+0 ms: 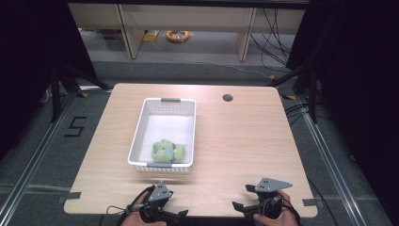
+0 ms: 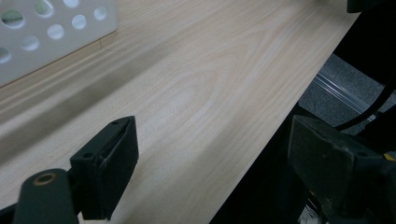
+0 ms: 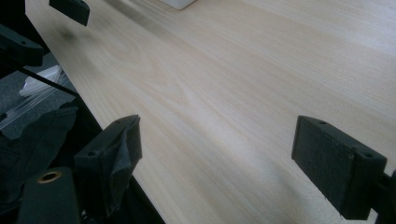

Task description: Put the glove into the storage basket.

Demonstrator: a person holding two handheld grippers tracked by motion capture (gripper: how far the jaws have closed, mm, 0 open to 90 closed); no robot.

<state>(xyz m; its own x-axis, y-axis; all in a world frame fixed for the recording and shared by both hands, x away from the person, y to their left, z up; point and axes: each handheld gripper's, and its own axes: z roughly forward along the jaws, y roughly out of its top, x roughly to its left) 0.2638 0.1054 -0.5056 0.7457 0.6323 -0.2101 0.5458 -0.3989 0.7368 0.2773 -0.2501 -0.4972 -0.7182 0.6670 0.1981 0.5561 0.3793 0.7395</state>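
High view, item record: green plush toy is lodged inside the white basket, at its near end, left of the table's middle. Left gripper and right gripper are held at the table's near edge, jaws apart, nothing gripped. Placement is judged complete; nothing is seen left on the table.

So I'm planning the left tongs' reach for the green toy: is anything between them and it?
Yes: the white basket's near wall. The green toy lies inside, just behind it, so the open left tongs at the table's near edge must go over the rim.
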